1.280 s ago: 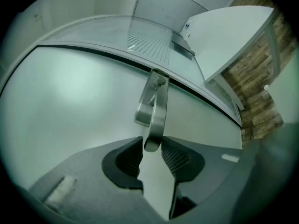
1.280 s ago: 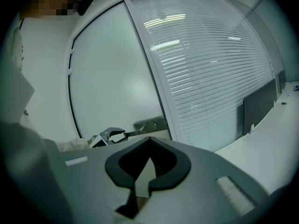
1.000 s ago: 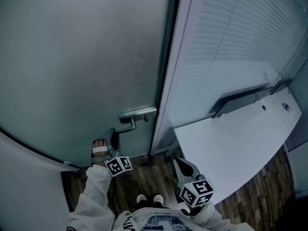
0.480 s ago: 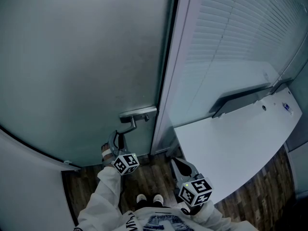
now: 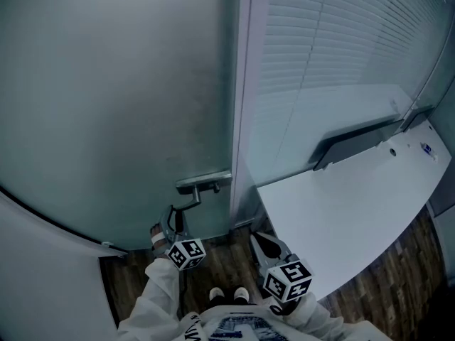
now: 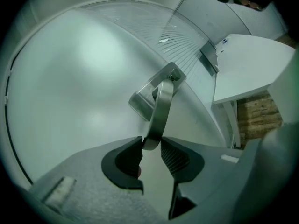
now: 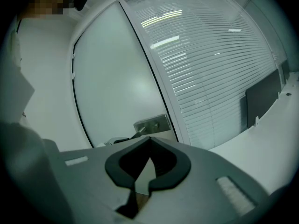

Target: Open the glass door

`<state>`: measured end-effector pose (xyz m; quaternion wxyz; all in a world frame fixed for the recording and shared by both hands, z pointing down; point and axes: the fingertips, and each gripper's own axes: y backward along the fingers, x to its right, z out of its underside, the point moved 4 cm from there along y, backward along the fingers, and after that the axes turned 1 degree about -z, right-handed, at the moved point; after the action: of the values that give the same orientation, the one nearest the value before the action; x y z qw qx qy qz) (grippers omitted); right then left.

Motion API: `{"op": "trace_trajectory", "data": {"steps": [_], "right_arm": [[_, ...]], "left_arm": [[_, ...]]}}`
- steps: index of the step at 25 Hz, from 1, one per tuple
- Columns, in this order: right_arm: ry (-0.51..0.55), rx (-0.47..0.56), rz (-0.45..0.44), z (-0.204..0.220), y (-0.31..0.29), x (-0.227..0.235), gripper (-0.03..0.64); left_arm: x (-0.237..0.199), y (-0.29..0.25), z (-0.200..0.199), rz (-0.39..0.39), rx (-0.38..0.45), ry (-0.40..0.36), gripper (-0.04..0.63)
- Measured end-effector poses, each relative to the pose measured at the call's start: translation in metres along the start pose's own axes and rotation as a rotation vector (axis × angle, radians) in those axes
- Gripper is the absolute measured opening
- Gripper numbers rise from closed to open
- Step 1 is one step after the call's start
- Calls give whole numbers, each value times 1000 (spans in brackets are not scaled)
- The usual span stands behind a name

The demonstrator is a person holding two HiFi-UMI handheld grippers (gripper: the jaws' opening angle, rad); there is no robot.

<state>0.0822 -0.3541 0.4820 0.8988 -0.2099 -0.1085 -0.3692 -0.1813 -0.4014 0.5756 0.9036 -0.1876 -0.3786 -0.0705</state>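
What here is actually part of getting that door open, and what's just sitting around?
Part of the job: glass door; its metal handle; left gripper, shut on the handle.
Just around: right gripper, shut and empty; white desk; window blinds; wooden floor.

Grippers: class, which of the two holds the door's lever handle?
The left gripper: its jaws clamp the metal lever handle. The right gripper has its jaws shut on nothing.
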Motion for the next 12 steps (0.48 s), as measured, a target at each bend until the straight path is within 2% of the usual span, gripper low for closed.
{"op": "trace_trajectory", "data": {"steps": [12], "right_arm": [[-18, 5, -53, 19, 3, -8, 5]], "left_arm": [[18, 53, 14, 42, -49, -99, 120]]}}
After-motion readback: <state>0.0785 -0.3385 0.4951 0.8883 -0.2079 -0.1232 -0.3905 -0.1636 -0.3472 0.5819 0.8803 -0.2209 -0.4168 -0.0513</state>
